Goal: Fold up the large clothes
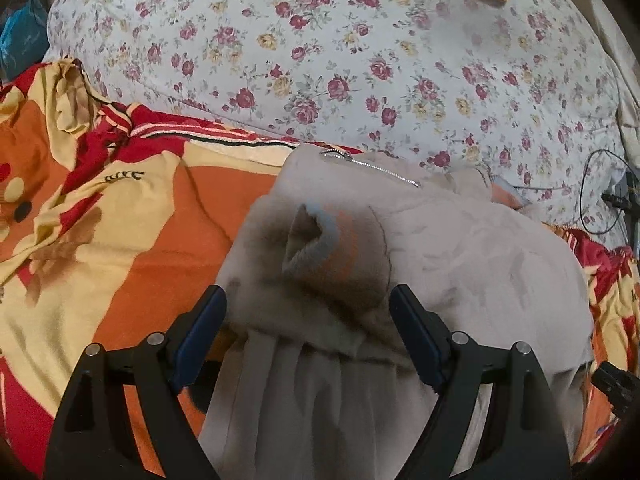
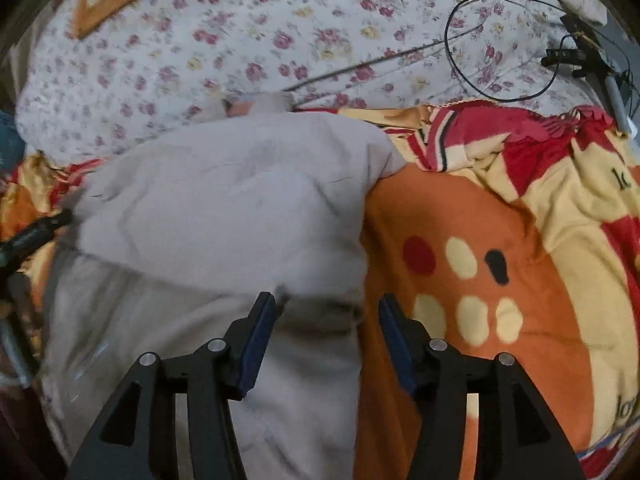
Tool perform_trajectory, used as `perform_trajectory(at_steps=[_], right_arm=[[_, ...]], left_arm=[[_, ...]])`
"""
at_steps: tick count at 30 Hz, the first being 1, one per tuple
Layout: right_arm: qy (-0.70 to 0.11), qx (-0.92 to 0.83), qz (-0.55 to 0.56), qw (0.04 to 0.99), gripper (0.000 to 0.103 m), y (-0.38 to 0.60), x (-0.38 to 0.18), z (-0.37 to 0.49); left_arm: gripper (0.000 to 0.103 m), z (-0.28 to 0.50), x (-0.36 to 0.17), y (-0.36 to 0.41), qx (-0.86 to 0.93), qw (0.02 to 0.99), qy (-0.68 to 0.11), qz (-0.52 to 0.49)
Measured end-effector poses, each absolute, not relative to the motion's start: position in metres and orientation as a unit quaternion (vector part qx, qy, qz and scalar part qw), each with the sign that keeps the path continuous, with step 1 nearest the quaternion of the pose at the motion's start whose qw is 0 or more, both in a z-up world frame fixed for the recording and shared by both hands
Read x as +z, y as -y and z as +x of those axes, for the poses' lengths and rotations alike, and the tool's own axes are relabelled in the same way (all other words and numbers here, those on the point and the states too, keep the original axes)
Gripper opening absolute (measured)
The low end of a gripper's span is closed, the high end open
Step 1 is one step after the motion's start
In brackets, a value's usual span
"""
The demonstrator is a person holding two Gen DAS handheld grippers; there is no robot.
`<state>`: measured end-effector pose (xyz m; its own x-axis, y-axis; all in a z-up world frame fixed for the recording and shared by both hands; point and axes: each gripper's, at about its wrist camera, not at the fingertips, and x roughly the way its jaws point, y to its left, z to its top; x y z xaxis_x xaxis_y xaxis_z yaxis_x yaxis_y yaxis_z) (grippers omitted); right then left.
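A grey fleece jacket [image 1: 460, 248] lies folded on an orange, yellow and red blanket [image 1: 140, 220]. Its silver zipper [image 1: 372, 168] shows at the far edge, and a sleeve cuff [image 1: 320, 236] with blue and orange stripes lies on top. My left gripper [image 1: 306, 312] hovers over the cuff end with its jaws wide open and grey cloth spread beneath them. In the right wrist view the jacket [image 2: 224, 208] fills the left half. My right gripper [image 2: 326, 320] stands open over the jacket's right edge, with the pads clear of the cloth.
A white floral quilt [image 1: 320, 60] lies heaped behind the jacket, also seen as the quilt [image 2: 240, 40] in the right wrist view. A black cable [image 2: 452, 40] loops across it toward a stand [image 2: 576, 56] at the far right. The blanket [image 2: 480, 208] stretches to the right.
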<state>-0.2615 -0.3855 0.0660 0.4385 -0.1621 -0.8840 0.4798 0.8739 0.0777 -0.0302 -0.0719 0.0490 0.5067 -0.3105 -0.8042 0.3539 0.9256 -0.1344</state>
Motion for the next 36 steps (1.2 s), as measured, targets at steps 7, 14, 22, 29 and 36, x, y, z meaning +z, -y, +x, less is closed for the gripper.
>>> perform_trajectory(at_steps=[7, 14, 22, 29, 36], right_arm=[[-0.508, -0.158, 0.186, 0.826, 0.066, 0.369, 0.063, -0.295], [-0.487, -0.159, 0.244, 0.824, 0.07, 0.376, 0.042, -0.304], [-0.481, -0.146, 0.188, 0.844, 0.0, 0.363, 0.045, -0.306], [-0.486, -0.184, 0.195, 0.832, 0.0, 0.383, 0.031, -0.328], [-0.468, -0.137, 0.251, 0.836, 0.061, 0.373, 0.059, -0.355]], left_arm=[[0.084, -0.063, 0.056, 0.055, -0.211, 0.854, -0.474, 0.038], [0.084, -0.103, 0.062, 0.016, -0.209, 0.851, -0.48, 0.034], [0.084, -0.138, 0.057, -0.028, -0.195, 0.843, -0.501, 0.033], [0.084, -0.157, 0.047, -0.043, -0.191, 0.834, -0.516, 0.026], [0.084, -0.172, 0.046, -0.041, -0.196, 0.836, -0.511, 0.04]])
